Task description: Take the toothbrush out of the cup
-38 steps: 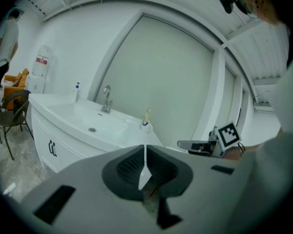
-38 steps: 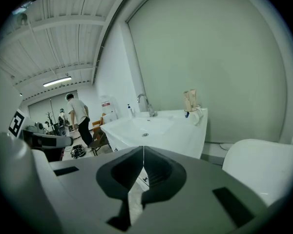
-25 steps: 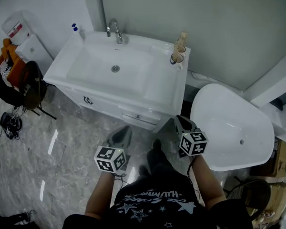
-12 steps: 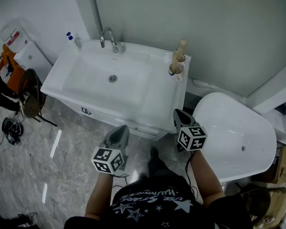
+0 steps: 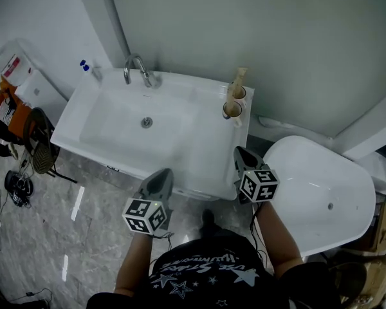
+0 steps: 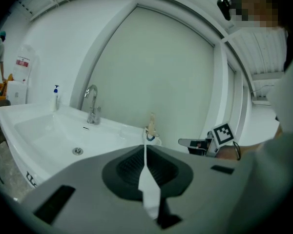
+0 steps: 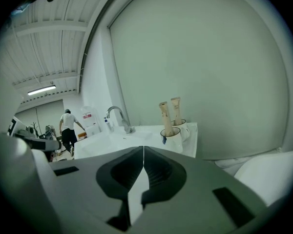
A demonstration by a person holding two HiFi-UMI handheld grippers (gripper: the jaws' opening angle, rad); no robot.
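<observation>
Toothbrush (image 7: 164, 117) stands in cup (image 7: 172, 138), well beyond right gripper (image 7: 143, 148), jaws together.

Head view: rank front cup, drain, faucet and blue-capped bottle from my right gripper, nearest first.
From the right gripper:
1. Front cup, just ahead, right rear.
2. Drain, ahead-left, centre.
3. Faucet, rear left.
4. Blue-capped bottle, far left corner.

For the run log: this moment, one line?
left gripper: shut, empty | right gripper: shut, empty | toothbrush: in cup, on sink

Glossy white sink (image 5: 202, 153), shiny metal tap (image 5: 146, 78), glossy white cup (image 7: 173, 138)
</observation>
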